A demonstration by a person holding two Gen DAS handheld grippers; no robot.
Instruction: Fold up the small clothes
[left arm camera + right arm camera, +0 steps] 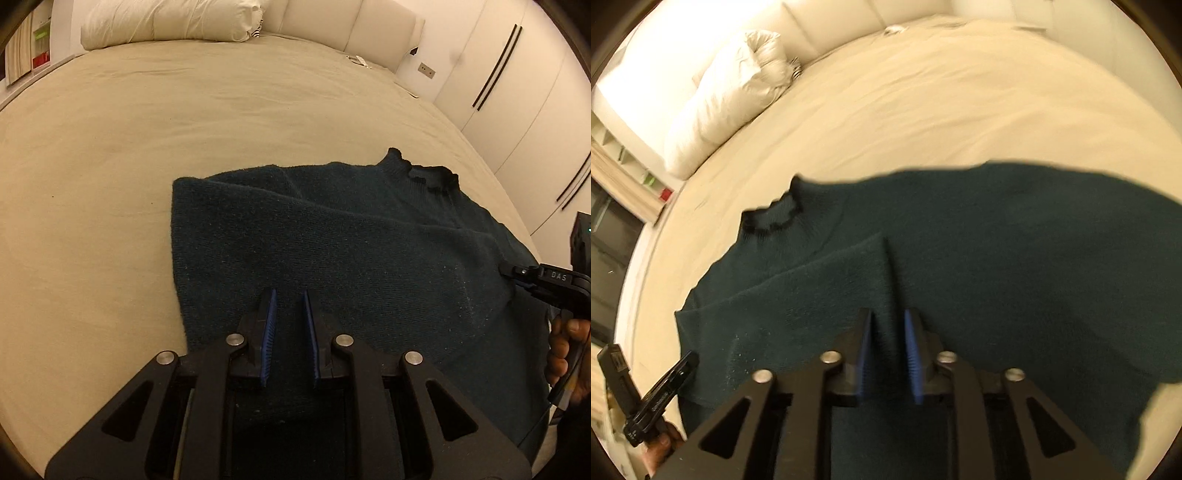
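Bed (pixel 110 166), beige sheet, lightly creased; white pillow (pixel 166 18) at its far end, well beyond the left tongs (pixel 289 332). Left tongs: black frame, blue pads (pixel 267 332), jaws drawn close with a narrow gap, nothing between them; they hang just above the near left part of the sweater (pixel 332 240). Sweater: dark green knit, lying flat on the bed, ahead of and under both tongs; frilled collar (pixel 424 171) at the far side, ahead and to the right of the left tongs; one sleeve folded across the body. Right tongs (pixel 889 354): same make, jaws partly spread, a ridge of the sweater's folded sleeve rising in the gap; whether the pads press it cannot be told, the wrist view being blurred. No earlier view to compare. A hand (pixel 565 350) grips the right tongs' handle at the sweater's right edge. White wardrobe doors (pixel 517 92) stand past the bed, far right of both tongs.
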